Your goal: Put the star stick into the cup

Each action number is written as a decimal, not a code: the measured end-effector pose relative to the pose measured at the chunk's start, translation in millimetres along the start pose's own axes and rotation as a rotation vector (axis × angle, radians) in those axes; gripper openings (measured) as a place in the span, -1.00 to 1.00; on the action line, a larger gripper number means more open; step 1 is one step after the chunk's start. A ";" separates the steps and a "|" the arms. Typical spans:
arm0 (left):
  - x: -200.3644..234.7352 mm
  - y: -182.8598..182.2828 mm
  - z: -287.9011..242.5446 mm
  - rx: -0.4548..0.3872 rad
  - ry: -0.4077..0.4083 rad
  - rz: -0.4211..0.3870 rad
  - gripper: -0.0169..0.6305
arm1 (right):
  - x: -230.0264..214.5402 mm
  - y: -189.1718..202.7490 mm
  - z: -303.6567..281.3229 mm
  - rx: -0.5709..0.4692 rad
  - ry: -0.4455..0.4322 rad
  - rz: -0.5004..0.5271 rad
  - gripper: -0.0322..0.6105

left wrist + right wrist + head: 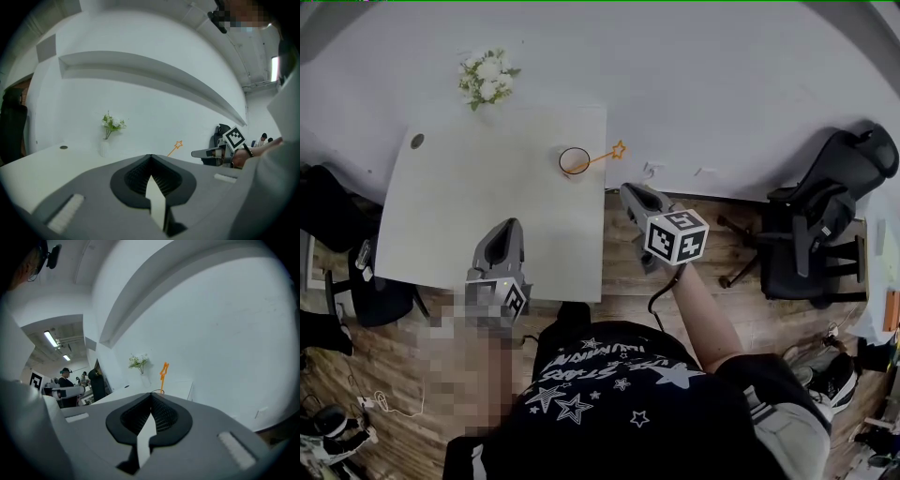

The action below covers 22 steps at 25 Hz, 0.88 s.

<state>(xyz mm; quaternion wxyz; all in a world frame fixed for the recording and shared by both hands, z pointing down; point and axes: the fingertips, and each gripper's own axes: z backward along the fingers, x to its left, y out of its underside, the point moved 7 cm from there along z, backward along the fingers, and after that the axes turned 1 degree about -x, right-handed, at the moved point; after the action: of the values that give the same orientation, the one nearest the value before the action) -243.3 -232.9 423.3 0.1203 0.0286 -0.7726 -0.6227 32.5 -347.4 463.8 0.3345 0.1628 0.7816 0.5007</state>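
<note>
Near the far right corner of the tabletop: the cup, with the star stick leaning inside it, star end tipped out past the right edge. Judging from that, placing step done, with nothing left but to draw away.

Left gripper over the near edge of the tabletop, well apart from the cup, jaws pressed together with nothing between them. Right gripper just off the right edge, near the star end but not touching it, jaws likewise closed and empty.

At the far edge, a small vase of white flowers, well apart from cup and grippers.

Next move, if any: hold both grippers back from that overhanging star, to avoid brushing it and so tipping the stick out or dragging the cup toward the edge
</note>
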 end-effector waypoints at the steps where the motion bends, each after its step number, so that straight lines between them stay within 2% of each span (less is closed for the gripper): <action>1: -4.3 1.5 5.7 -0.003 -0.006 0.002 -0.94 | 2.9 -0.1 6.1 -0.005 -0.012 0.001 -0.86; 10: -33.8 14.6 54.0 -0.027 -0.065 0.021 -0.94 | 25.5 5.1 49.9 0.010 -0.083 0.100 -0.86; 22: -68.8 28.2 100.8 -0.048 -0.126 0.032 -0.94 | 39.2 14.8 101.3 0.018 -0.151 0.184 -0.86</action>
<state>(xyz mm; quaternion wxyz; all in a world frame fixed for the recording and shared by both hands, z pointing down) -195.9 -117.0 420.6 0.0821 -0.0256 -0.7640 -0.6395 72.5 -249.4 435.0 0.3436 0.2740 0.7405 0.5084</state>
